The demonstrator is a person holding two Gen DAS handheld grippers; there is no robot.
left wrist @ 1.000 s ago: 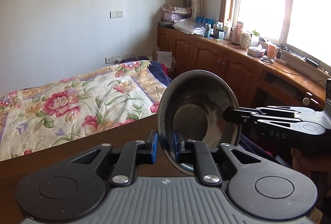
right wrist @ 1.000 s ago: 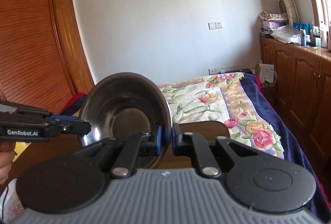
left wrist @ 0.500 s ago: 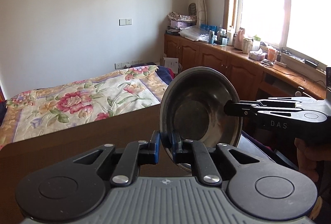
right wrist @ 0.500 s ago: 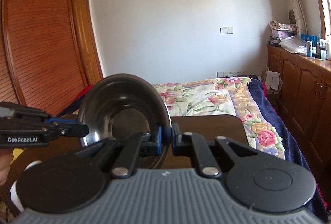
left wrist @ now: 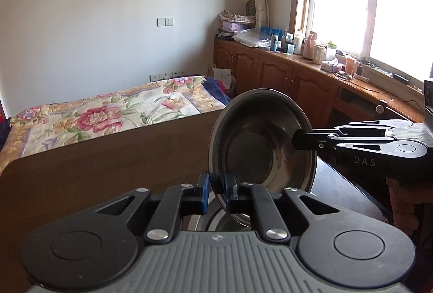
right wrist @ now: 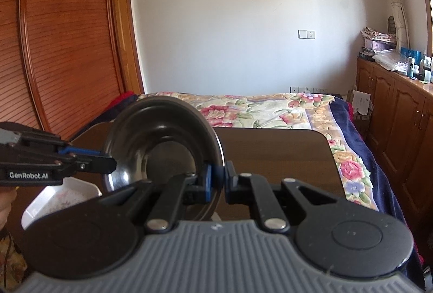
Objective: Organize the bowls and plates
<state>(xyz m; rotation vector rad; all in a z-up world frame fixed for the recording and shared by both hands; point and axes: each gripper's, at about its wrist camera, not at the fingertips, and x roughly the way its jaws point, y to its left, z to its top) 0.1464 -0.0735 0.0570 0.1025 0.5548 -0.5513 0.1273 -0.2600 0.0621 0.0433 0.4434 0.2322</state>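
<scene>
A steel bowl [left wrist: 259, 146] hangs tipped on its edge above the dark wooden table [left wrist: 108, 171], its hollow facing both cameras. My left gripper [left wrist: 216, 186] is shut on the bowl's near rim, between the blue pads. My right gripper [left wrist: 297, 142] reaches in from the right and pinches the opposite rim. In the right wrist view the same bowl [right wrist: 159, 149] sits left of centre. My right gripper [right wrist: 219, 179] is shut on its right rim, and my left gripper [right wrist: 108, 163] holds the left rim. A second steel bowl [left wrist: 216, 220] lies just below, mostly hidden.
A white dish with a flower pattern [right wrist: 62, 198] rests on the table [right wrist: 270, 152] at the lower left. A flowered bed [right wrist: 270, 108] stands beyond the table's far edge. Wooden cabinets [left wrist: 284, 76] under the window run along the right, and a slatted wardrobe [right wrist: 54, 49] stands at the left.
Both grippers keep their hold on the bowl. The views have drawn back and up, so more tabletop shows, and the white dish has come into the right wrist view.
</scene>
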